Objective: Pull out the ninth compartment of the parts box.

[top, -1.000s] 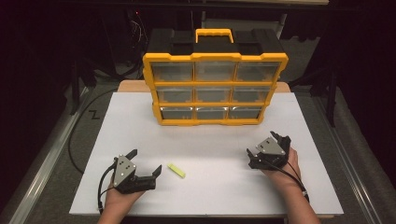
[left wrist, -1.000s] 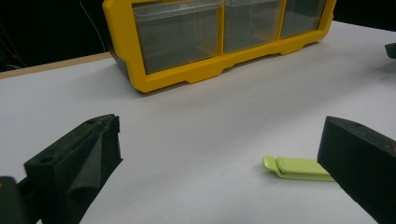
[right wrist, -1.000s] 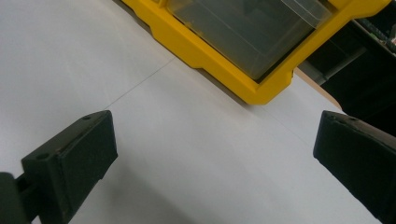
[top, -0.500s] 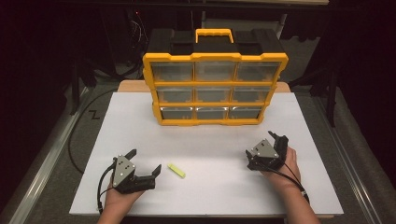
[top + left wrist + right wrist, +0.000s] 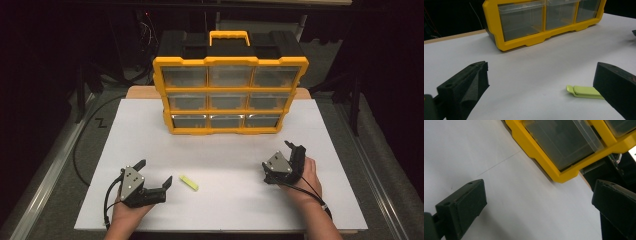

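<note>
Two grippers are resting low over the white table top (image 5: 220, 150), one at each near corner. Left gripper (image 5: 154, 175) is sitting with its jaws spread wide, pointing right toward a small yellow-green clip (image 5: 189, 182) lying flat just beside its near jaw tip; in the left gripper view the clip (image 5: 584, 91) is partly hiding behind that jaw. Right gripper (image 5: 295, 159) is tilting on its side, jaws also standing wide apart and holding nothing. Yellow drawer organizer (image 5: 230, 95), nine clear drawers with a handle on top, is standing upright at the table's far edge, well apart from both grippers.
</note>
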A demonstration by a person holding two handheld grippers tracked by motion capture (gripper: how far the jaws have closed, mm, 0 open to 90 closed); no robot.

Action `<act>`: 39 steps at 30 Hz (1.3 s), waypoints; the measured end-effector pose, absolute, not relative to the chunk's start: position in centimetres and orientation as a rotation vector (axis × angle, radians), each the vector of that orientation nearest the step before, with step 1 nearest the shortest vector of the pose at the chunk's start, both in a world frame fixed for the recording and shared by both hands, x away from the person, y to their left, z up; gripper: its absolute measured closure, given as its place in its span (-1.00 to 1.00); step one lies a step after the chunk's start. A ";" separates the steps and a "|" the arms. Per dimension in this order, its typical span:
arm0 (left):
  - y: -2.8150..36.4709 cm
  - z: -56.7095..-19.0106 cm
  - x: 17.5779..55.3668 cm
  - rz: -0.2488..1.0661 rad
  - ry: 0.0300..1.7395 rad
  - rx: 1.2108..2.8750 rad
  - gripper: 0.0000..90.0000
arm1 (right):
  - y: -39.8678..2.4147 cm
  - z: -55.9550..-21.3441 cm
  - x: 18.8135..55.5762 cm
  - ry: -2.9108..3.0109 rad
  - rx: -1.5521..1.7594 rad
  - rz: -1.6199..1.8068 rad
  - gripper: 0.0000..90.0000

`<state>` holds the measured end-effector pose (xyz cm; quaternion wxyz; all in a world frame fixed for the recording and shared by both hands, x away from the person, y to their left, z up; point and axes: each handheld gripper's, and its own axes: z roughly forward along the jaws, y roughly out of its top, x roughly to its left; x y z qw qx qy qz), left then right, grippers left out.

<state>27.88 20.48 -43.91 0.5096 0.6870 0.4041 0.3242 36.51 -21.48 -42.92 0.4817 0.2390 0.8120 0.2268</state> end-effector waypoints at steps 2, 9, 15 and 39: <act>20.5 -43.9 27.9 0.781 0.973 1.654 -0.98 | -21.3 -42.9 36.4 1.978 0.557 0.538 -0.98; 20.5 -43.9 27.9 0.778 0.972 1.654 -0.98 | -20.9 -42.9 36.2 1.978 0.496 0.478 -0.98; 20.4 -43.9 27.9 0.774 0.970 1.655 -0.98 | -20.5 -42.8 35.9 1.981 0.446 0.432 -0.98; 20.5 -44.0 27.9 0.767 0.971 1.653 -0.98 | -19.3 -43.0 35.1 1.947 0.247 0.248 -0.97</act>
